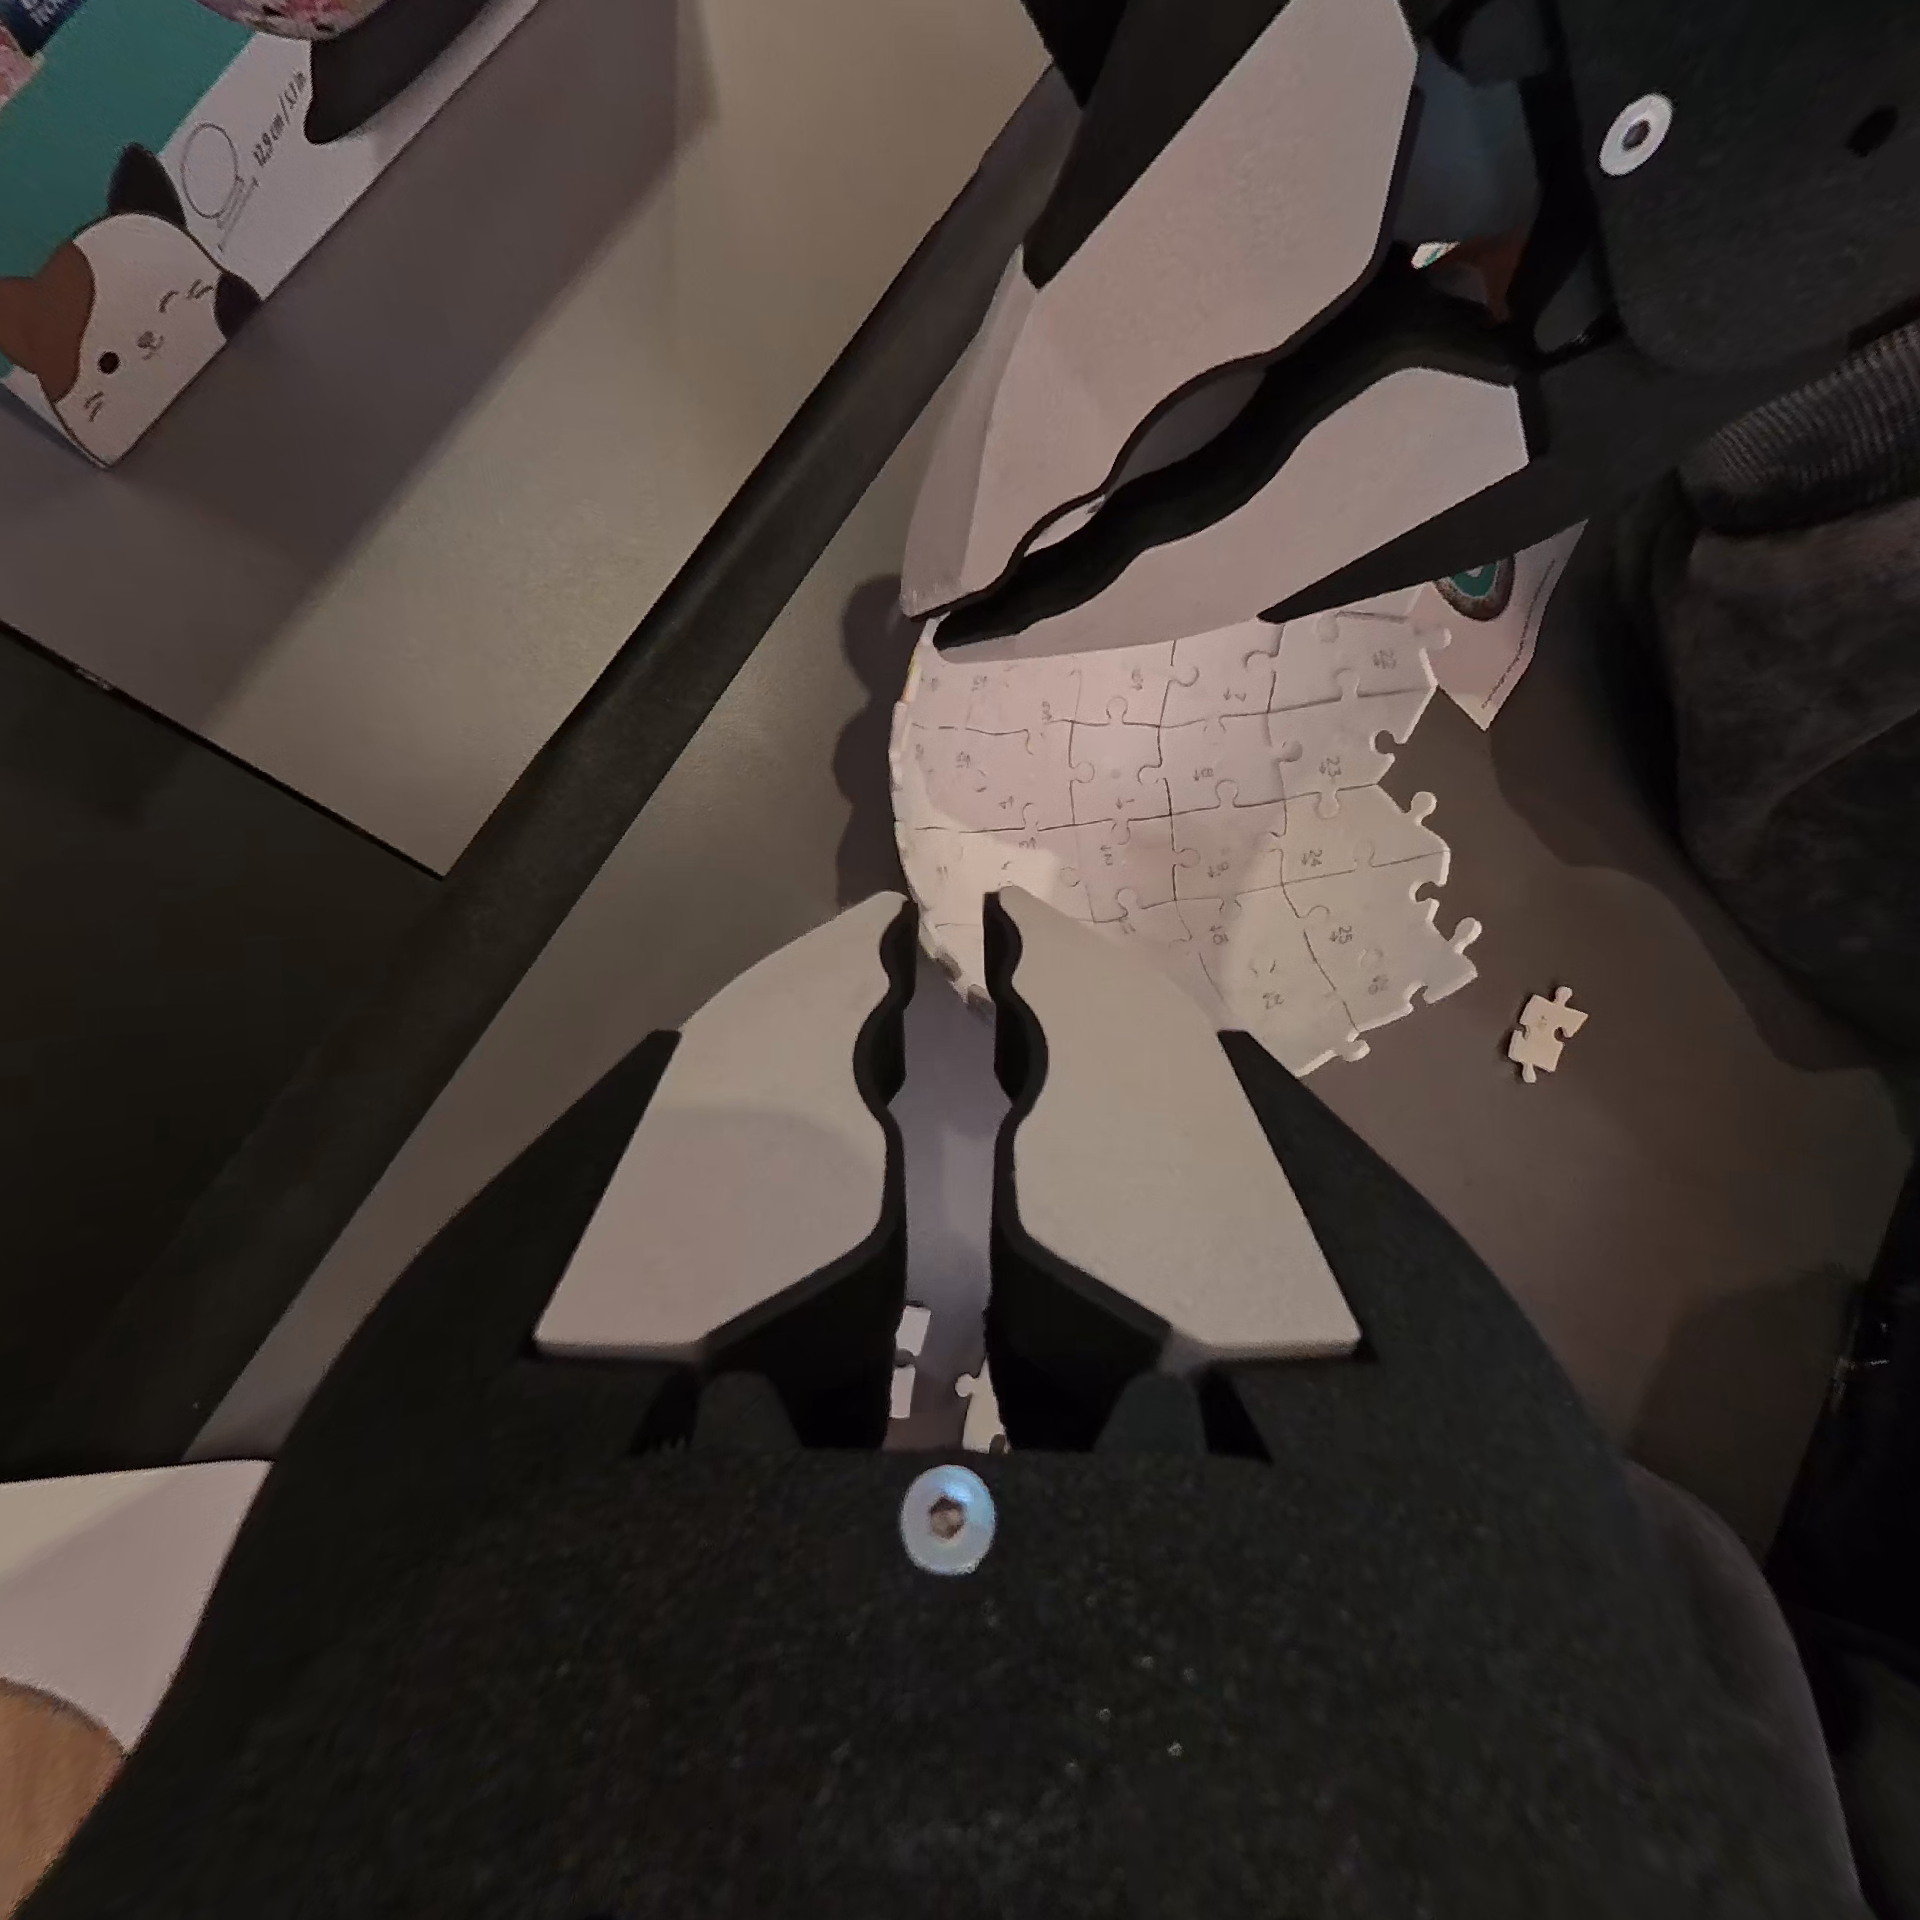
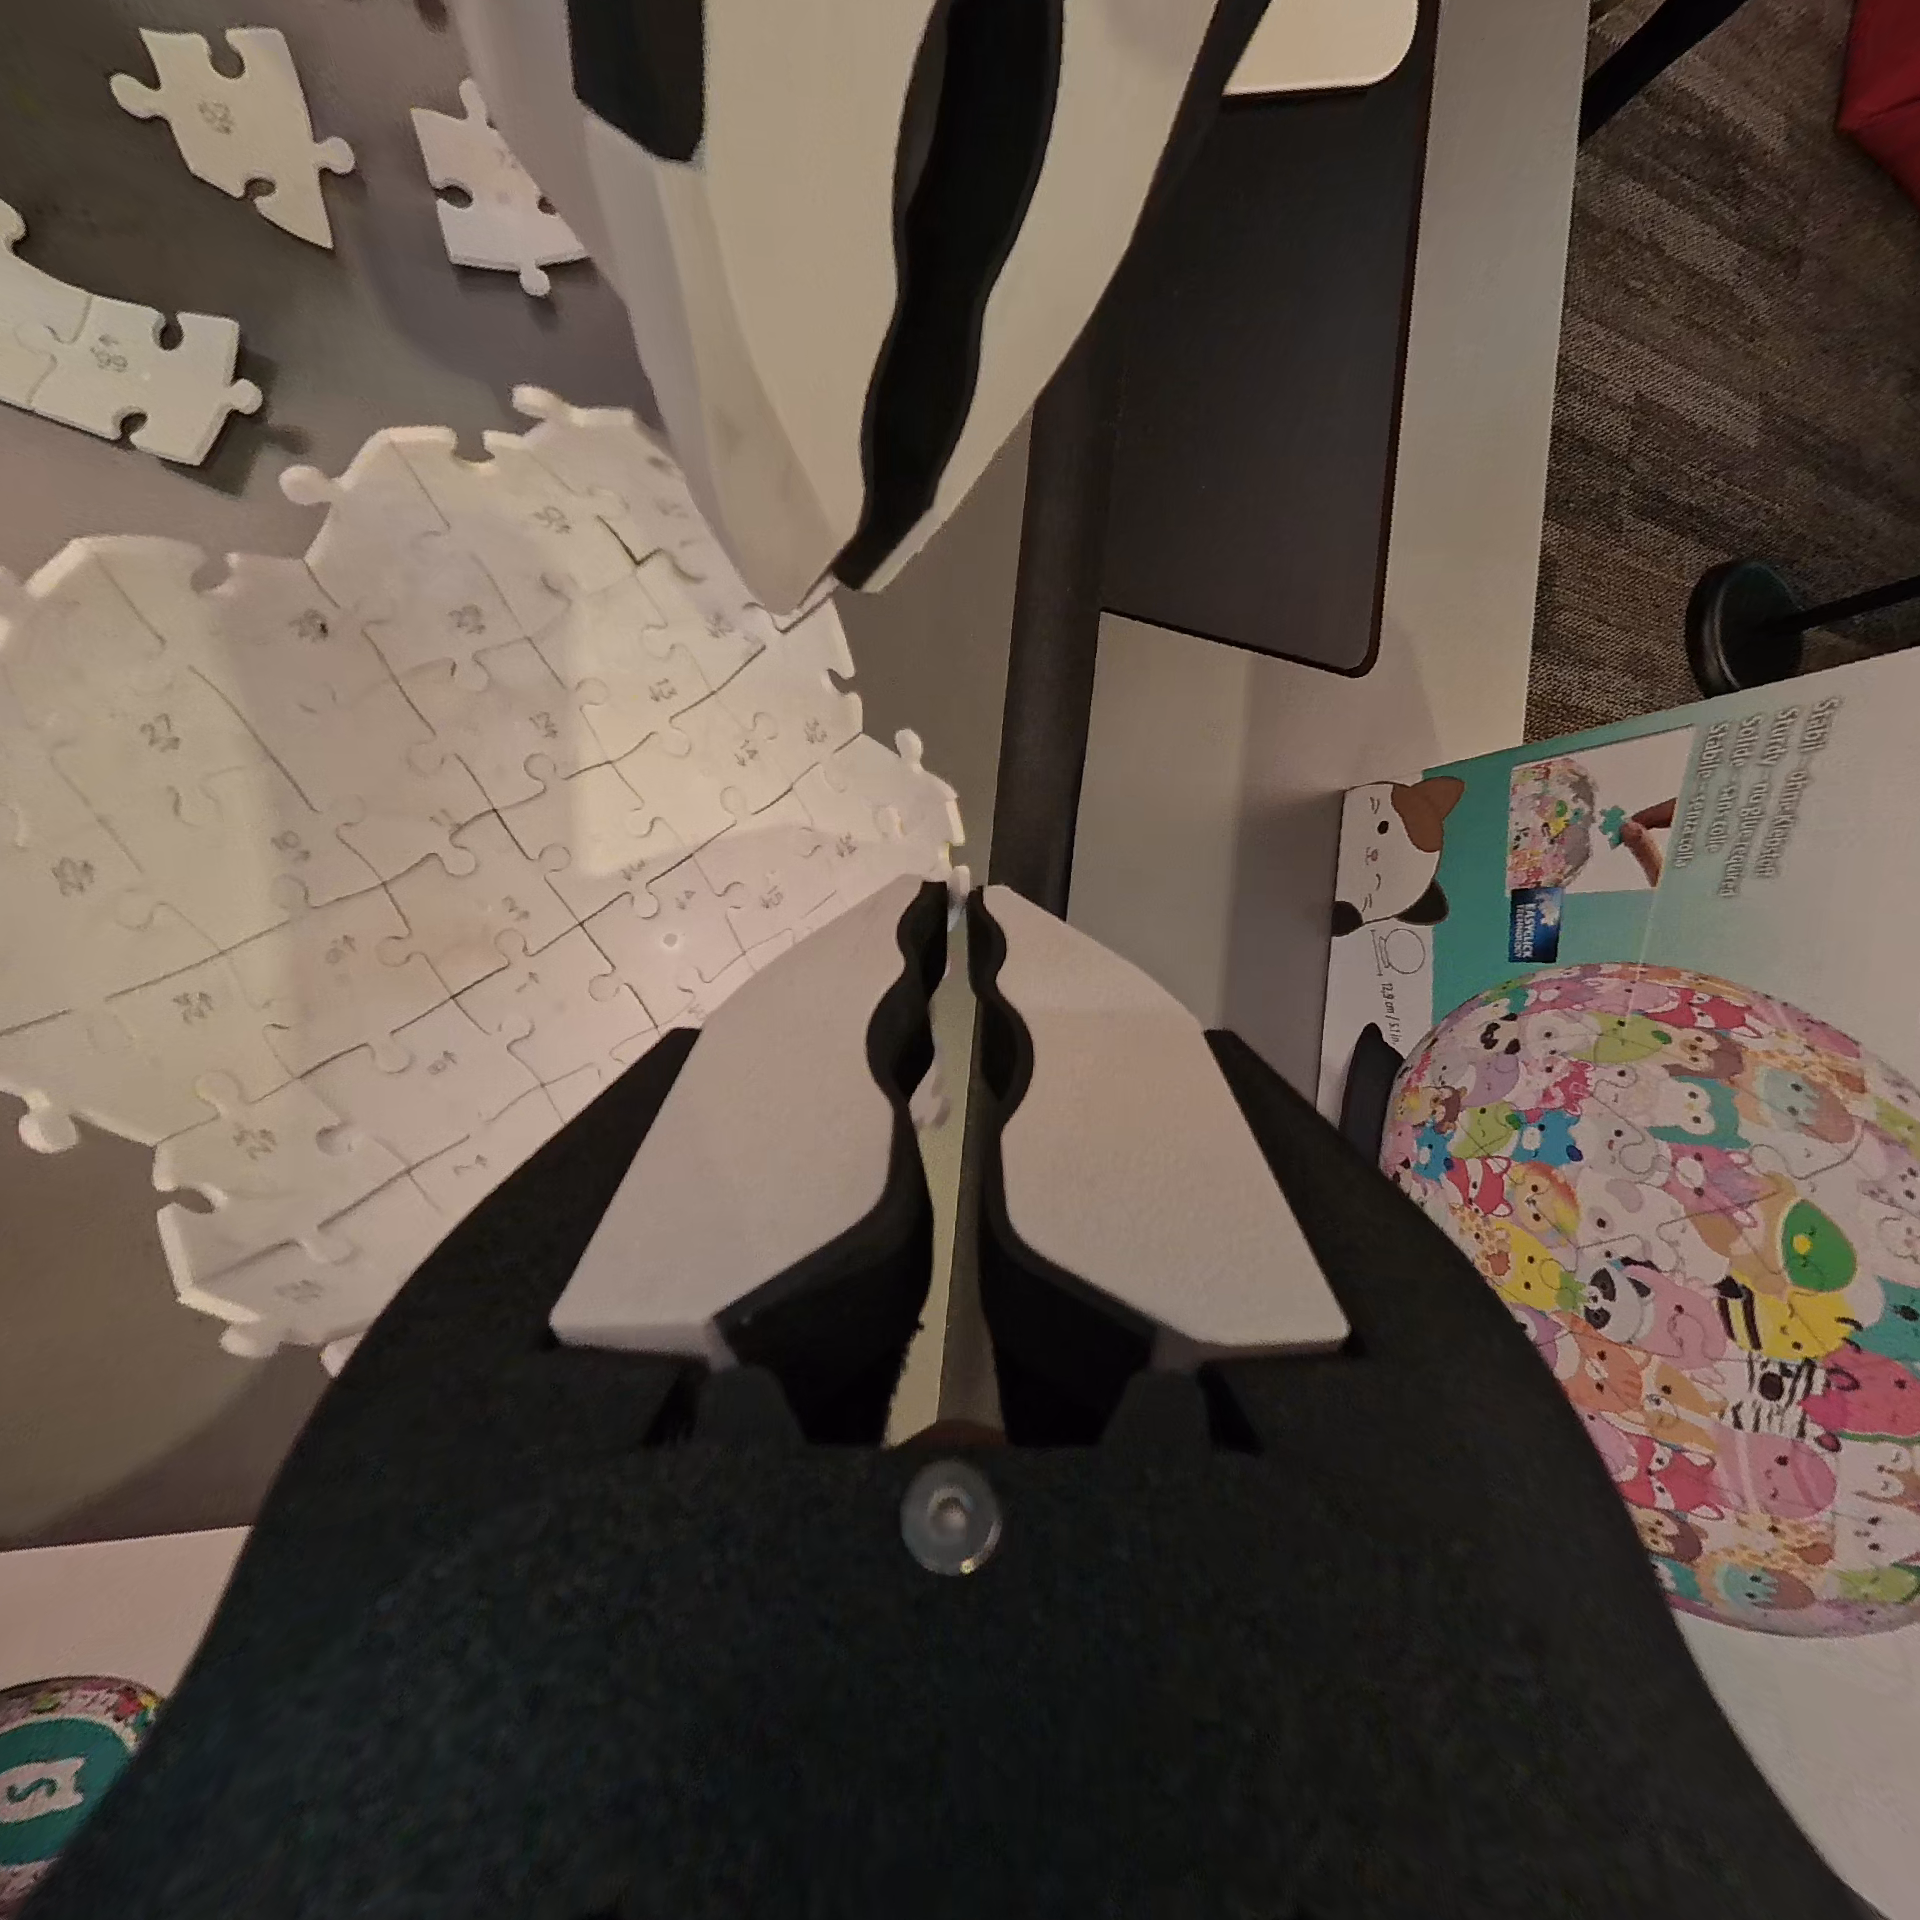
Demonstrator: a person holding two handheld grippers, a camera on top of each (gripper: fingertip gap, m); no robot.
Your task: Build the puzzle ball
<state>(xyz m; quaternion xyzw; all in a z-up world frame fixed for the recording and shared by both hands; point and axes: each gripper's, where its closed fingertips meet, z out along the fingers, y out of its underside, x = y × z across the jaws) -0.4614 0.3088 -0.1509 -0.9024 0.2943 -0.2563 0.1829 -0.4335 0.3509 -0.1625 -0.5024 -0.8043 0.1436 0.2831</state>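
Lying white side up on the dark bench (image 1: 1714, 1195), the partly built puzzle ball (image 1: 1195, 821) is showing as a curved, dished sheet of joined pieces, their numbered backs facing the cameras. In the left wrist view, going from left to right, the puzzle box (image 1: 135, 301) with a cat picture is sitting at the upper left on a pale surface, the left claw (image 1: 951, 914) is reaching in at the middle with its tips nearly pressed together and a thin sliver of the sheet's near edge sitting between them, and a single loose piece (image 1: 1548, 1034) is lying apart on the bench at the right, just beside the sheet's knobbed edge. The right claw (image 1: 971, 613) is coming down from the upper right in that view, its tips pressing close at the sheet's far edge. In the right wrist view, loose pieces (image 2: 239, 114) are lying at the upper left, the puzzle ball (image 2: 436, 831) is filling the left half, and the right claw (image 2: 958, 899) is pinching the sheet's rim in a narrow slit. The left claw (image 2: 831, 587) is meeting the sheet's top edge, and the puzzle box (image 2: 1621, 1039) is resting at the right.
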